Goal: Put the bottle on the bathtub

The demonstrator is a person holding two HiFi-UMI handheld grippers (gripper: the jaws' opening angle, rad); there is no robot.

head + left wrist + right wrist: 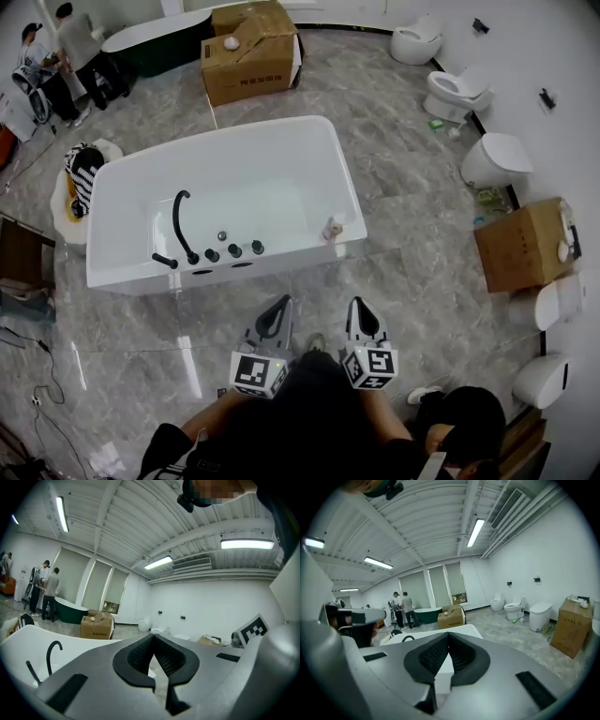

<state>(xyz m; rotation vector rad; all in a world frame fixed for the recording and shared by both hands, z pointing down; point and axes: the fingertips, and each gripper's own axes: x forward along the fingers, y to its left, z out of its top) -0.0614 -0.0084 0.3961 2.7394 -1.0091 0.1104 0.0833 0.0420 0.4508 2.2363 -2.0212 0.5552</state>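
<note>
The white bathtub (131, 187) stands in the middle of the grey marble floor, with a black faucet (181, 223) and knobs on its near rim. A small pale bottle (331, 228) rests on the tub's near right corner rim. Both grippers hang close to the person's body, short of the tub. My left gripper (281, 305) is shut with nothing between its jaws. My right gripper (359, 307) is shut and empty too. In the left gripper view the left gripper (153, 636) points over the tub (18, 639). The right gripper (448, 633) points past the tub's end (464, 630).
A cardboard box (251, 52) lies beyond the tub and another (523, 246) by the right wall. Several toilets (457, 92) line that wall. Two people (70, 56) stand far left by a dark green tub (155, 42). A cable (42, 394) trails on the floor at left.
</note>
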